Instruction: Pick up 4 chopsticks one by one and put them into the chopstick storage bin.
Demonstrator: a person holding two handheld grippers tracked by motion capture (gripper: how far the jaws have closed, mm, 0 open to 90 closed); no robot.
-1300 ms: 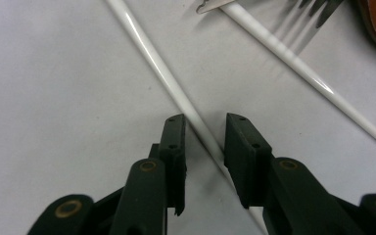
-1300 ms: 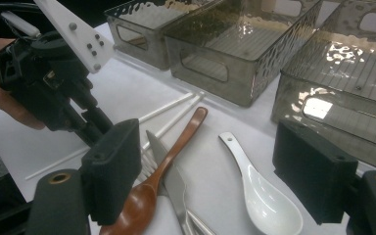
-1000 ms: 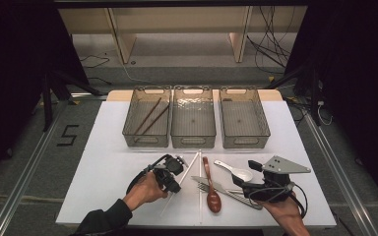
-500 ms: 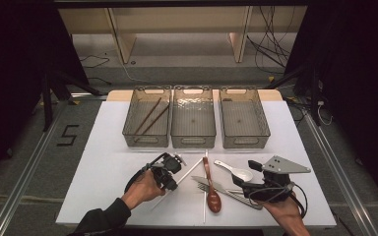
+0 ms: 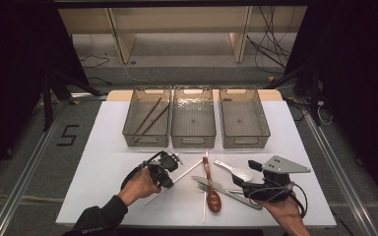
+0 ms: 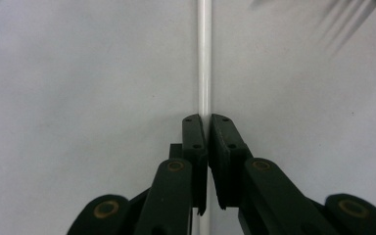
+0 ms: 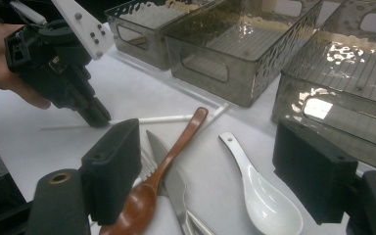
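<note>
Chopsticks in left bin

Three bins sit in a row at 12 o'clock on the tabletop, with two sticks in the one at 11. Below them lie a long stick, a spoon and a knife, with a soup spoon at 3 o'clock of them
</note>
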